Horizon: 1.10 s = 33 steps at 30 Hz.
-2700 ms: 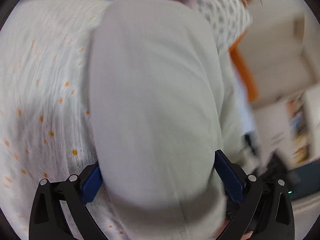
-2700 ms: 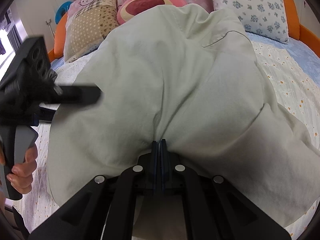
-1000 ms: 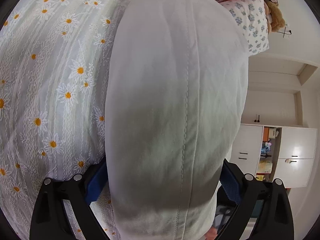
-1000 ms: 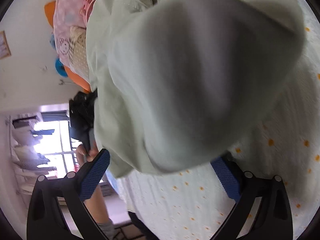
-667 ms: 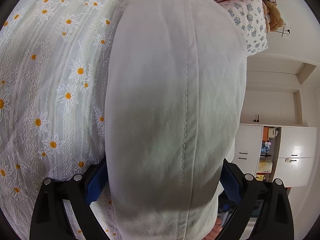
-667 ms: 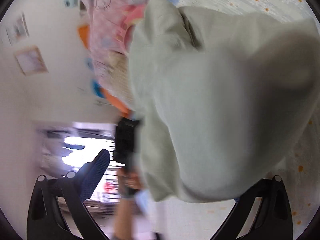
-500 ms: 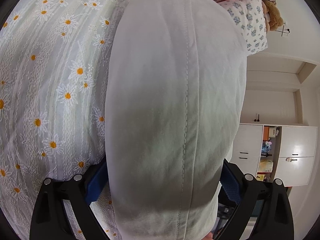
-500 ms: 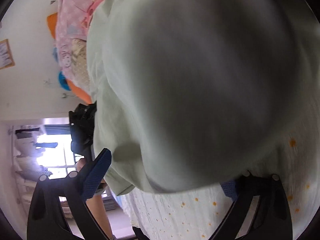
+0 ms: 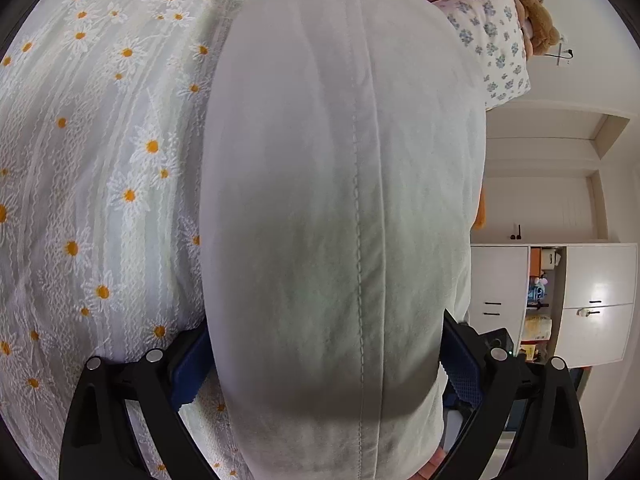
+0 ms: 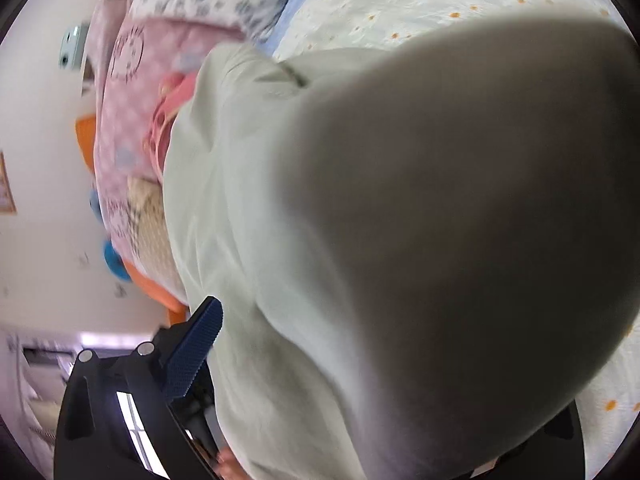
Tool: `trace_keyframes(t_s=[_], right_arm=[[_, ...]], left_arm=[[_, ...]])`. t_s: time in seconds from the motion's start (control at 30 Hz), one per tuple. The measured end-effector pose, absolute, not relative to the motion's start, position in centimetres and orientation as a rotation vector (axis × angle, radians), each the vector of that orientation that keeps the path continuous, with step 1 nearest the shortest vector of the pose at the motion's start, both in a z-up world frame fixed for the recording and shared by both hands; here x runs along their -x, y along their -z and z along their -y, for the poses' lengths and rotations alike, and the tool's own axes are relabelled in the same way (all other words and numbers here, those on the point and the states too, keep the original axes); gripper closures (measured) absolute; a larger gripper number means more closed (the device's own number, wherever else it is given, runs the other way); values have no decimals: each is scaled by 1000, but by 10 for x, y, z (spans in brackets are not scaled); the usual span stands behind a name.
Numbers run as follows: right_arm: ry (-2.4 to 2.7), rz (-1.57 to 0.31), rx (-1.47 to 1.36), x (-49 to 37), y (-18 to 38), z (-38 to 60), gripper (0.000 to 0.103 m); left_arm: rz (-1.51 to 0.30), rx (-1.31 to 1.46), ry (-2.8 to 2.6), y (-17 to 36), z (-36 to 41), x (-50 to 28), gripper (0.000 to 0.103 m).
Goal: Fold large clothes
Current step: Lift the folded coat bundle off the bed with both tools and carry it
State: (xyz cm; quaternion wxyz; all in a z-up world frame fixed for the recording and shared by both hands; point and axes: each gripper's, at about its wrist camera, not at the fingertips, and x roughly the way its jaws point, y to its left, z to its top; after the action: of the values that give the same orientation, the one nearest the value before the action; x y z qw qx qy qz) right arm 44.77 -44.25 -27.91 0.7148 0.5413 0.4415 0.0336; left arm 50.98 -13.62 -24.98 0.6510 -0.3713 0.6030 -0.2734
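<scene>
A pale green garment with a stitched seam fills the middle of the left wrist view, lying on the daisy-print bedspread. My left gripper is open, its blue pads wide apart on either side of the cloth. In the right wrist view the same garment bulges close to the lens, dark and blurred on the right. My right gripper is open; only its left blue pad shows clearly, the right finger is hidden behind cloth.
Pillows in pink and blue-flower prints and an orange headboard lie at the head of the bed. White cupboards stand beyond the bed's right side. A brown plush toy sits by the floral pillow.
The left view has hardly changed. The right gripper, which was shut on the cloth 2.7 s ago, stands open and has swung, so the garment now bulges closer to its lens.
</scene>
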Motion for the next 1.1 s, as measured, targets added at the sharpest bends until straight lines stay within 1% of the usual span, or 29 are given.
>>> trace_keyframes(t_s=[0.13, 0.17, 0.23, 0.3, 0.4, 0.5, 0.6, 0.77, 0.8, 0.87, 0.97, 1.1], right_arm=[[-60, -974, -1098, -442, 270, 433, 6], [-63, -973, -1065, -441, 268, 430, 9], [-72, -969, -1058, -436, 268, 432, 20], [-93, -962, -1075, -431, 267, 437, 37], [-119, -920, -989, -424, 253, 427, 50], [-123, -856, -884, -415, 233, 420, 55], [-132, -781, -807, -401, 213, 420, 58], [-148, -660, -718, -373, 174, 416, 59], [-151, -643, -704, -354, 172, 424, 59], [-152, -604, -691, -354, 152, 425, 59], [-135, -523, -647, -374, 99, 419, 60], [-103, -423, -610, -337, 46, 444, 60]], left_arm=[[-1310, 776, 570, 239, 149, -505, 4], [-1284, 738, 547, 234, 155, -502, 5], [-1232, 669, 511, 222, 163, -496, 14], [-1187, 617, 484, 211, 170, -491, 20], [-1115, 537, 465, 195, 181, -482, 27], [-1026, 434, 468, 173, 197, -470, 31], [-959, 389, 488, 153, 208, -461, 34], [-853, 311, 532, 114, 222, -447, 35], [-835, 286, 545, 103, 226, -444, 35], [-806, 274, 564, 83, 231, -436, 35], [-748, 252, 607, 51, 244, -420, 35], [-682, 223, 688, 3, 277, -392, 35]])
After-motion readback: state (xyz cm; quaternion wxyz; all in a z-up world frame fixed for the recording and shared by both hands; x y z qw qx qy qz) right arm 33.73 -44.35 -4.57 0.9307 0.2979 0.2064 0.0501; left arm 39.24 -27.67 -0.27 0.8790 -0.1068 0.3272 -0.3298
